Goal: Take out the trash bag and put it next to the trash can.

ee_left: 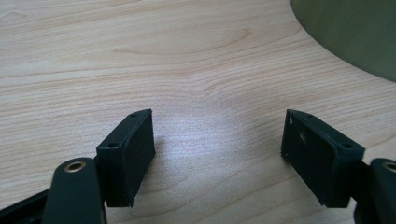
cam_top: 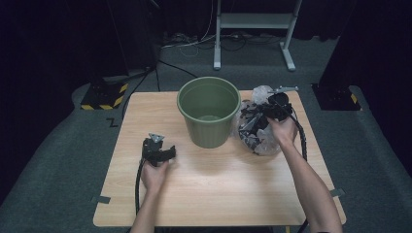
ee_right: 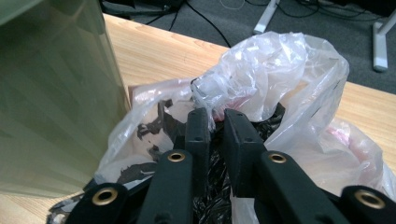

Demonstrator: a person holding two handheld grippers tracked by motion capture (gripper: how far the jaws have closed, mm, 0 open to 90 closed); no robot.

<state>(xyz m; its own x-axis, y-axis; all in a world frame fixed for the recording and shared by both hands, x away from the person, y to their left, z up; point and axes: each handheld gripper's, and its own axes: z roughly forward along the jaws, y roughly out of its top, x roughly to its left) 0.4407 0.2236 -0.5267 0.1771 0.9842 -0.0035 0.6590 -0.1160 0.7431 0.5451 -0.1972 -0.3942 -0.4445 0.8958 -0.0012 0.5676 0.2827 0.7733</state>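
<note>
A crumpled clear plastic bag with dark printing lies on the pale wooden desk, touching the right side of a round olive-green plastic bucket that stands upright at the desk's middle. The right hand-held gripper sits over this bag with its 2 jaws narrowly apart and a bunched fold of the film between them; whether the pads press it I cannot tell. The left hand-held gripper rests low over bare wood left of the bucket, jaws wide apart, holding nothing.
</note>
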